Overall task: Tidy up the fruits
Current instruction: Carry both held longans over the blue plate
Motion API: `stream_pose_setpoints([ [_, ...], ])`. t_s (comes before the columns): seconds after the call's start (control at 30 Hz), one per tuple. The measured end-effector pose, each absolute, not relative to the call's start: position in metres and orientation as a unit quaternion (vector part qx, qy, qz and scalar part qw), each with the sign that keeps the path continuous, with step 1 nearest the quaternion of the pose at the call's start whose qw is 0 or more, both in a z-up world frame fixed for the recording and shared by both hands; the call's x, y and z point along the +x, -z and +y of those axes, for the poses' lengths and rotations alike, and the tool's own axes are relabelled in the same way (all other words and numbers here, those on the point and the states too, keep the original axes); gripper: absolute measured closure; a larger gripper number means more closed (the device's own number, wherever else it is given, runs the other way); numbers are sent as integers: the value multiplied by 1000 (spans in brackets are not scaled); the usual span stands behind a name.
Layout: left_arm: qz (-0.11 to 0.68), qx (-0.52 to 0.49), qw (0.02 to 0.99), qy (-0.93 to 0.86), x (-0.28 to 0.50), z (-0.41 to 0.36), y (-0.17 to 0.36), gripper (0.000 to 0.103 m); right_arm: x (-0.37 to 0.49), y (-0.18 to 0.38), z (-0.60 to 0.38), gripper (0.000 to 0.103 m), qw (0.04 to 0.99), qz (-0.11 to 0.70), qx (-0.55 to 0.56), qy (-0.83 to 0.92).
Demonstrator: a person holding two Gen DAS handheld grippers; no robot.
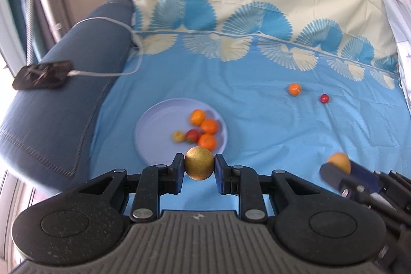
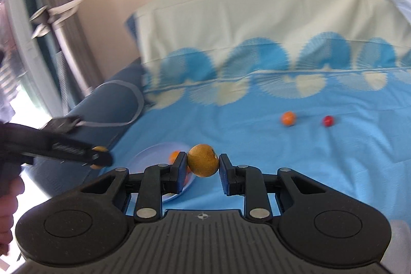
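L gripper clenched on a golden-brown round fruit, pads touching both sides, held above the near rim of the lavender plate. R gripper clenched on a second brown fruit, just right of the plate and above the blue bedsheet. On the plate: 3 orange fruits, a red one, a small yellow one, bunched at its right side. Well right of the plate & farther back: a loose orange fruit w/ a small red fruit near it. Left of the plate: dark blue pillow w/ a black phone on a white cable.
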State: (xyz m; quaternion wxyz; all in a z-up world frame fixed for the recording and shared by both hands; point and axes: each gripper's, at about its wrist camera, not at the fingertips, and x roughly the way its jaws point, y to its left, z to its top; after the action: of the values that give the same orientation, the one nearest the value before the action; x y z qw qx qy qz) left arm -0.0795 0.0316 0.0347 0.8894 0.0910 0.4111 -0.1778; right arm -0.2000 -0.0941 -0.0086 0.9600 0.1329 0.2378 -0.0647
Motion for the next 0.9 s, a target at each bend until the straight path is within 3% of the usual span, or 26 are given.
stream_pose_setpoints([
  [0.2, 404, 67, 897, 167, -101, 72, -33, 76, -211, -4, -46, 75, 969, 237, 62, 41],
  [0.9, 404, 18, 901, 158, -95, 113, -32, 76, -205, -12, -8, 75, 967, 249, 2, 44],
])
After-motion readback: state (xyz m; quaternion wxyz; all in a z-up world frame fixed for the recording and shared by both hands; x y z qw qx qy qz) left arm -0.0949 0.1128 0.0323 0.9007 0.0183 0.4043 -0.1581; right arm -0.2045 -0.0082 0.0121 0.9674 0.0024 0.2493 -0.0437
